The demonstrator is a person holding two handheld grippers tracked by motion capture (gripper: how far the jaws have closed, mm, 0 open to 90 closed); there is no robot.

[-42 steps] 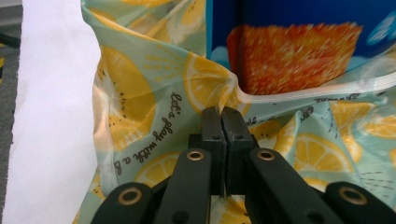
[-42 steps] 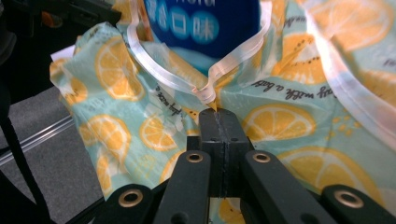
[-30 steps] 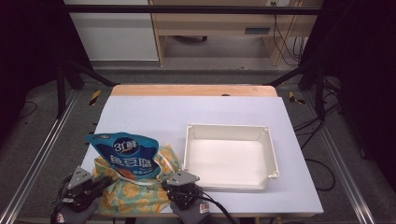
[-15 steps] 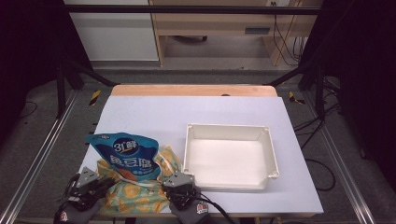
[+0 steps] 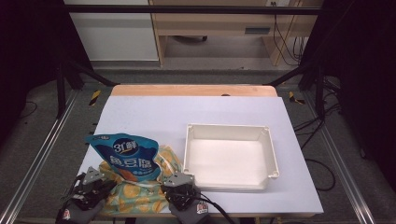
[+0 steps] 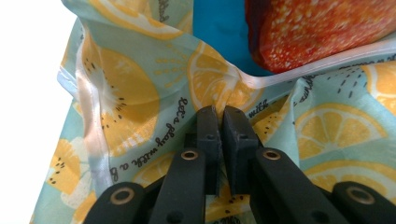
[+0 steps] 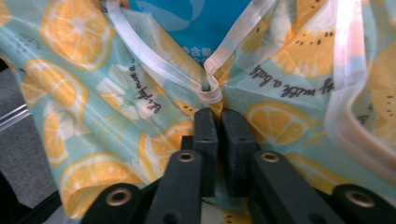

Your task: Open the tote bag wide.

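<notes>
Lemon-print plastic bag [image 5: 140,193] is seen at lower left of the high view, on the pale surface [image 5: 154,116], w/ a blue snack pouch [image 5: 125,156] sticking out of its top toward frame centre. Left gripper [image 5: 91,184] is placed at the bag's lower-left edge, right gripper [image 5: 180,184] at its lower-right edge; bag is spread btwn them. In left gripper view, jaws are closed tight on a gathered fold of the bag [image 6: 140,93], blue pouch [image 6: 219,28] and a red-orange pack [image 6: 322,28] at upper right. In right gripper view, jaws are likewise clamped on the bag [image 7: 116,93] just below its white seam. White tray [image 5: 229,156] is set right of the bag, near the right gripper.
</notes>
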